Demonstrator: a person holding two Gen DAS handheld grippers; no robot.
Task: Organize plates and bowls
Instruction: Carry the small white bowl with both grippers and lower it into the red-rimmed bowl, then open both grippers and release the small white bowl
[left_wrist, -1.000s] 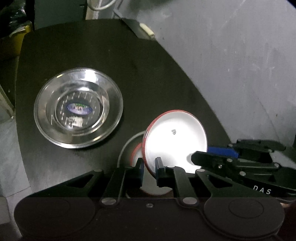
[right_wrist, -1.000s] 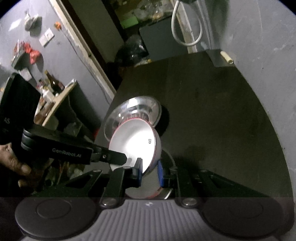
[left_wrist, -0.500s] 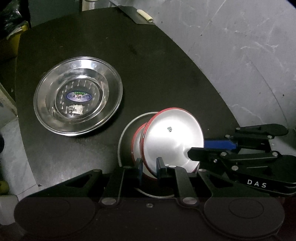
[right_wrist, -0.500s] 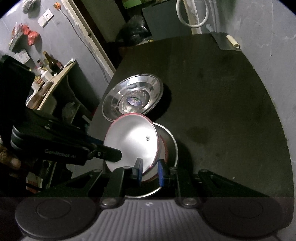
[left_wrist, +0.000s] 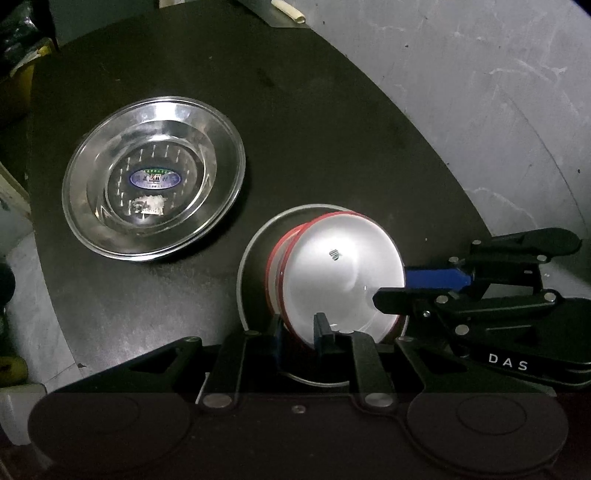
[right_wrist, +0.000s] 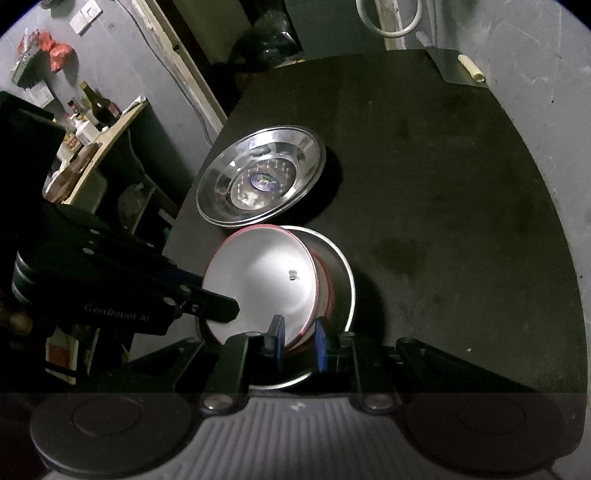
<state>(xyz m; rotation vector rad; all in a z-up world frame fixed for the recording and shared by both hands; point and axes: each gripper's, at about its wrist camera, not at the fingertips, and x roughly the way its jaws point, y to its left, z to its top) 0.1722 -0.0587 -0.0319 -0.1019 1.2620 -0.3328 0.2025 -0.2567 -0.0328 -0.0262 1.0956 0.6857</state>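
Note:
A white bowl with a red rim (left_wrist: 340, 280) (right_wrist: 266, 284) is tilted over a second red-rimmed bowl (left_wrist: 273, 266) that sits in a steel plate (left_wrist: 251, 266) (right_wrist: 343, 273). My left gripper (left_wrist: 299, 332) is shut on the white bowl's near rim. My right gripper (right_wrist: 299, 341) is shut on the opposite rim; it shows at the right of the left wrist view (left_wrist: 424, 291). A larger steel dish (left_wrist: 153, 179) (right_wrist: 260, 181) with a blue sticker lies apart to the left on the black table (left_wrist: 314, 129).
The round black table (right_wrist: 443, 184) stands against a grey wall (left_wrist: 480, 92). A small cream object (right_wrist: 471, 68) lies at its far edge. A shelf with bottles (right_wrist: 92, 110) stands off the table's left side.
Both grippers have brought the white bowl down toward the second bowl in the steel plate. The view has pulled back, showing more of the table.

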